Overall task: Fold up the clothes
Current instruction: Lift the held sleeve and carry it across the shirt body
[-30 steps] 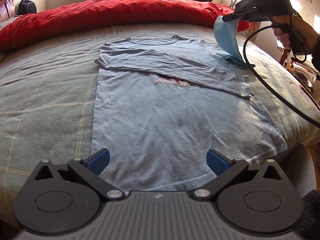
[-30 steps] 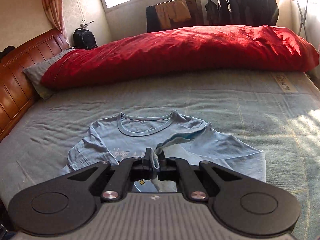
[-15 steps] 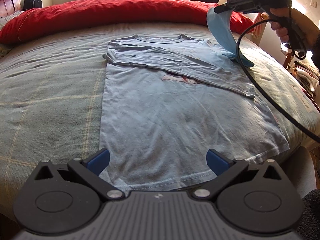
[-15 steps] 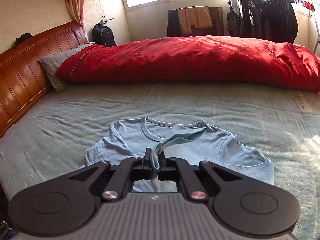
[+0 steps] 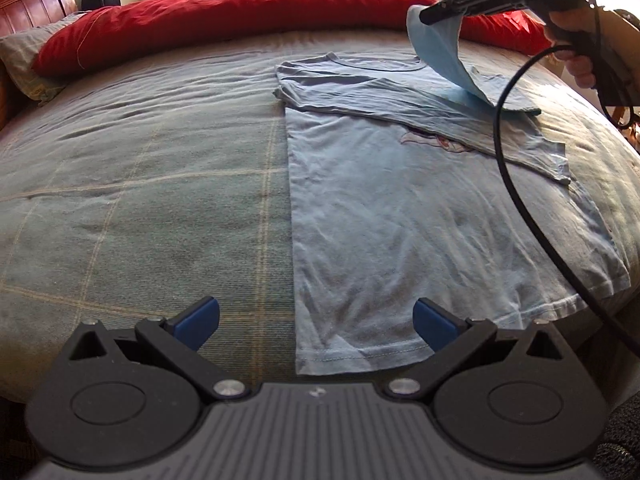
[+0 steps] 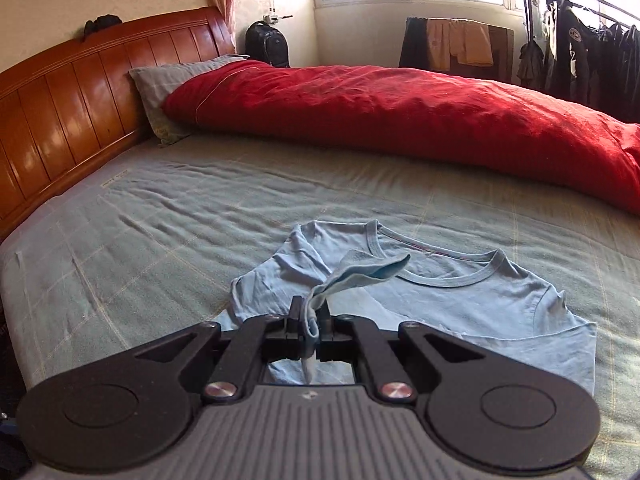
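A light blue T-shirt (image 5: 420, 216) lies flat on the bed, collar at the far end, hem near me, with one sleeve folded across the chest. My left gripper (image 5: 316, 322) is open just above the hem's left corner, holding nothing. My right gripper (image 6: 311, 316) is shut on the other sleeve (image 6: 360, 276), lifted above the shirt (image 6: 480, 304). In the left wrist view the right gripper (image 5: 430, 16) is at the upper right, held by a hand, with the sleeve (image 5: 444, 60) hanging from it.
A red duvet (image 6: 400, 120) runs along the far side of the bed. The grey-green checked bedspread (image 5: 140, 200) spreads left of the shirt. A wooden headboard (image 6: 72, 92) and pillow are at left. A black cable (image 5: 516, 184) crosses over the shirt's right side.
My left gripper has shifted left, so the shirt now sits to the right in its view. My right gripper has carried the sleeve higher and turned towards the headboard.
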A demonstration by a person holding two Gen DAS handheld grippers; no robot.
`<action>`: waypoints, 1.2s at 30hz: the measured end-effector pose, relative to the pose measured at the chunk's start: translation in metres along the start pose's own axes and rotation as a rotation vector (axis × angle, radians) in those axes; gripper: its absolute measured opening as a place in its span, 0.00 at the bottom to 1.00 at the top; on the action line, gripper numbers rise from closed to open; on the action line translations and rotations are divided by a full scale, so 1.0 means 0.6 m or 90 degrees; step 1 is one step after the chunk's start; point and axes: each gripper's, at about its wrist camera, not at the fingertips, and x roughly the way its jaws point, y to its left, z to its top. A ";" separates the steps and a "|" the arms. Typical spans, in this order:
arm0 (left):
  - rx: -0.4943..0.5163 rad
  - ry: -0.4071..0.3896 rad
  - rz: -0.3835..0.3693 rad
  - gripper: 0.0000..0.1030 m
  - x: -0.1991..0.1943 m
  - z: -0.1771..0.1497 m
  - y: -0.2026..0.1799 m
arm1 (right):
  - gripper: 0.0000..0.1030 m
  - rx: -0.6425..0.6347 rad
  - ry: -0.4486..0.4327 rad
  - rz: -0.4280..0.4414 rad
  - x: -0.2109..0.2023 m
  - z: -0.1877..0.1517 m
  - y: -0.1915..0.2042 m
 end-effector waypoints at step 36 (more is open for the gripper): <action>-0.029 -0.030 0.005 0.99 -0.014 0.043 0.067 | 0.05 -0.259 0.111 0.053 0.107 -0.123 0.230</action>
